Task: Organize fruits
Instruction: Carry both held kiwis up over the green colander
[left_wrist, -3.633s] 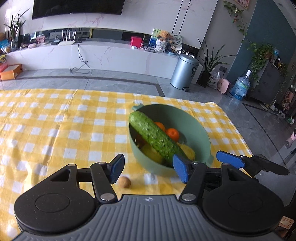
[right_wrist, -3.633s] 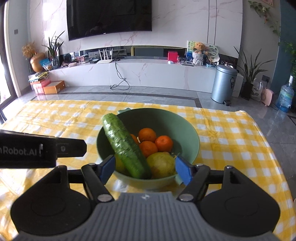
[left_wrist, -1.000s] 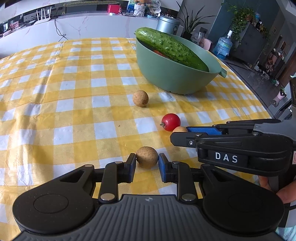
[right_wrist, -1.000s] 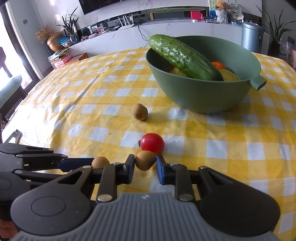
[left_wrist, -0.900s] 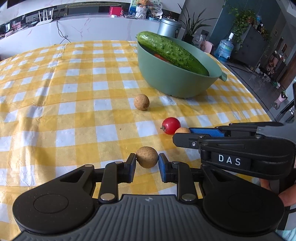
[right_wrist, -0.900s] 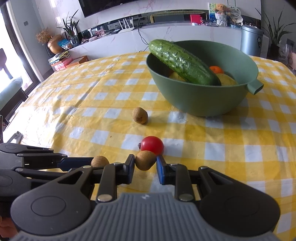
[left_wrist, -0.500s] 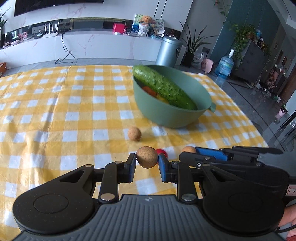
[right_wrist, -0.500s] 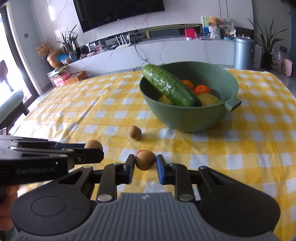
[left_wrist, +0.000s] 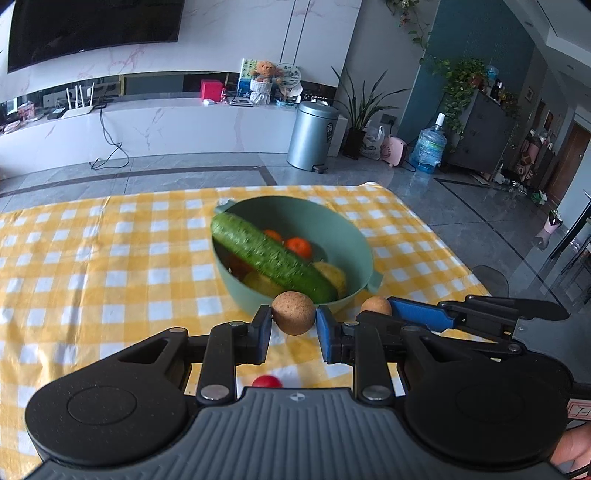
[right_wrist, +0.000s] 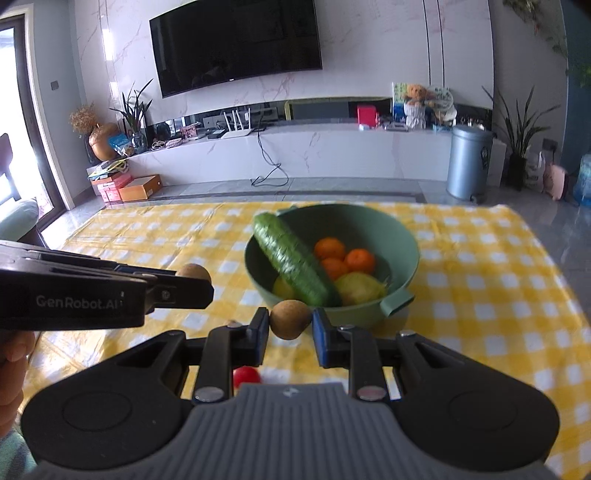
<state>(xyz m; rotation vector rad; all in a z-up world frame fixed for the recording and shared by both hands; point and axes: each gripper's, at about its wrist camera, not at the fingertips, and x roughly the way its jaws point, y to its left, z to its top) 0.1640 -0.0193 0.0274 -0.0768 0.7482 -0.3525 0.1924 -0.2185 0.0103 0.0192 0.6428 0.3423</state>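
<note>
My left gripper is shut on a small brown round fruit, held above the table just short of the green bowl. My right gripper is shut on a second small brown fruit, also raised in front of the bowl. Each gripper shows in the other's view with its fruit. The bowl holds a cucumber, several oranges and yellow fruits.
A red tomato lies on the yellow checked tablecloth below the grippers, partly hidden; it also shows in the right wrist view. The table's far and right edges drop to a grey floor with a metal bin.
Both grippers closed on a brown fruit low on the table, then rose and moved toward the bowl. The tomato and the third brown fruit stayed on the cloth; the third fruit is now hidden.
</note>
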